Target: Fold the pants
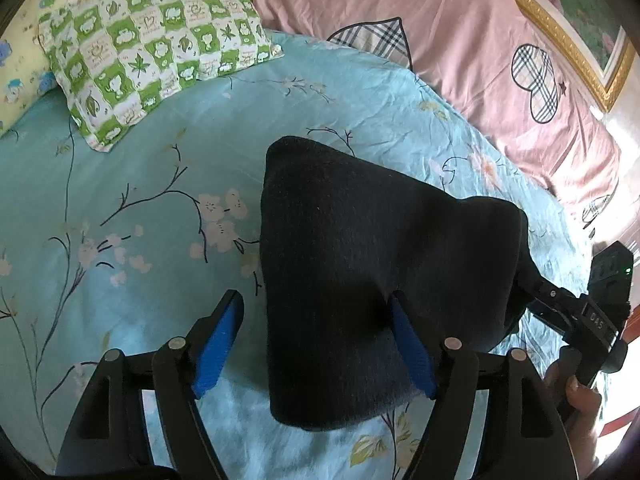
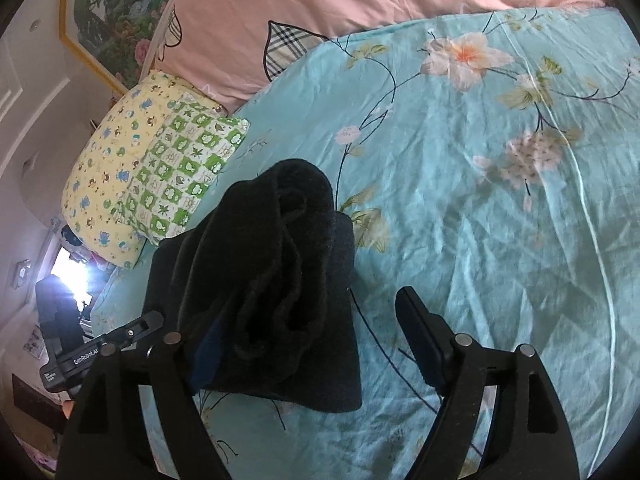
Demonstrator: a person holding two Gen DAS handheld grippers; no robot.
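The black pants point(image 1: 360, 264) lie folded into a thick bundle on the turquoise floral bedsheet point(image 1: 140, 184). My left gripper point(image 1: 316, 320) is open, its jaws wide apart, with the pants' near edge between the blue pads; the right pad point(image 1: 412, 352) touches the fabric. In the right wrist view the pants point(image 2: 276, 288) rise in a bunched, draped heap over my left finger. My right gripper point(image 2: 304, 320) is open, jaws wide apart. The other gripper shows at the right edge of the left wrist view point(image 1: 588, 312).
A green-and-white checked pillow point(image 1: 152, 52) and a yellow patterned pillow point(image 2: 108, 168) lie at the head of the bed. A pink duvet point(image 1: 460, 40) runs along the far side. A gold-framed picture point(image 1: 568, 20) hangs on the wall behind.
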